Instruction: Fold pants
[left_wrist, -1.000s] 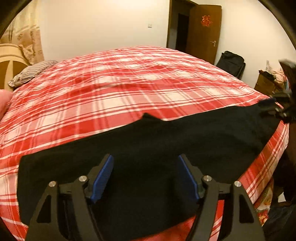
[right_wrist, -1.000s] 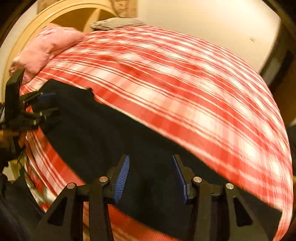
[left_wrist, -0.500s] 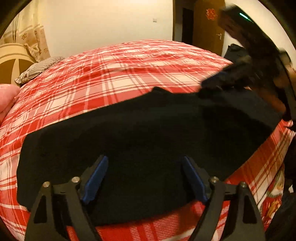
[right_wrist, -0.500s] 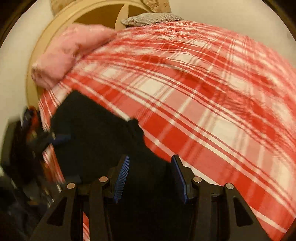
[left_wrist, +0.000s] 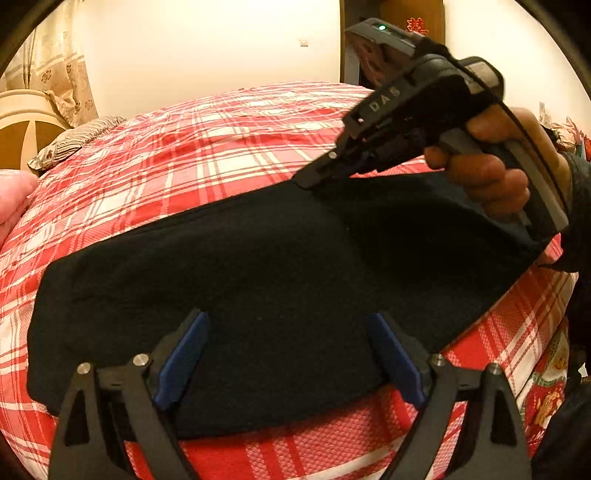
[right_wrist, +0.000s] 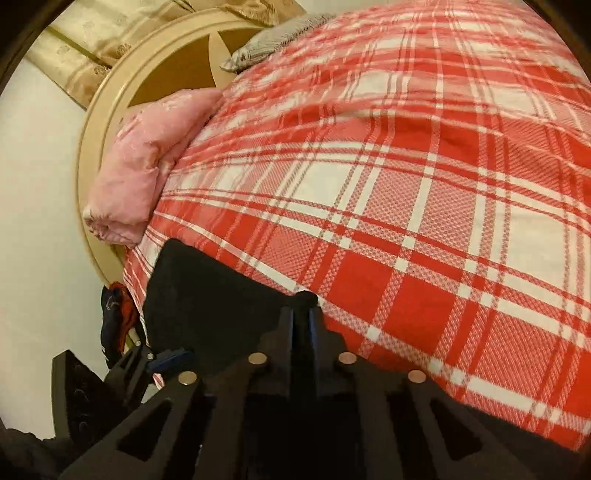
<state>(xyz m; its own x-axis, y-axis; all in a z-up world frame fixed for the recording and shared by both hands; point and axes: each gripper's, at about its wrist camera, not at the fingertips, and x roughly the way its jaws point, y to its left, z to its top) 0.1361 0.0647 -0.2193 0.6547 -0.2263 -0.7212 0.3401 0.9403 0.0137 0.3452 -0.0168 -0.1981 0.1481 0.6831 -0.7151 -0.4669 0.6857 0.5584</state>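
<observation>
Black pants (left_wrist: 258, 266) pinched at far edge by right claw (right_wrist: 301, 317).
Left claw (left_wrist: 288, 354) is held spread above the near edge; open bed (left_wrist: 221, 140) lies beyond.

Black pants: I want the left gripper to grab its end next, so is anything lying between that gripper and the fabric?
Nothing visible does. The left gripper hangs open directly over the black pants, with only bare fabric between its fingers.

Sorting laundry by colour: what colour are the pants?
Black pants, clearest in the left wrist view.
</observation>
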